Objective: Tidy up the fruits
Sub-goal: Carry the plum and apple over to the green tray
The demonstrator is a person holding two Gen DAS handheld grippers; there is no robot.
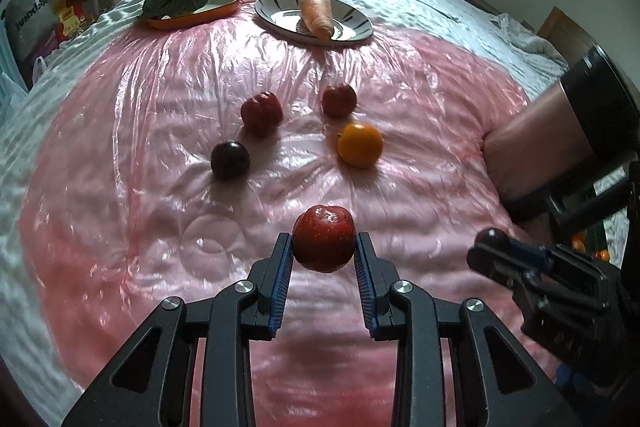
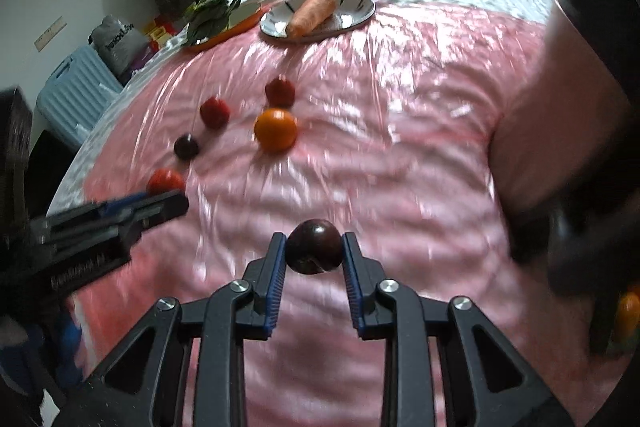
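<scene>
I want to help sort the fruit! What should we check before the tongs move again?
1. Left tongs hold the red fruit squarely: ok.
2. Right tongs hold the dark plum: ok.
3. Both fruits lifted off the pink sheet: cannot tell.
4. Tongs apart from each other: ok.
5. Room near the orange fruit and the other loose fruits: ok.
6. Silver plate free: not ok, a carrot lies there.

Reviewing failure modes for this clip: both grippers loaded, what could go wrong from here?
1. The left hand-held gripper pinches the round red fruit only at its fingertips; it may slip out.
2. The right hand-held gripper grips the dark purple plum equally shallowly.
3. The glossy pink plastic sheet looks slick; released fruit could roll.
</scene>
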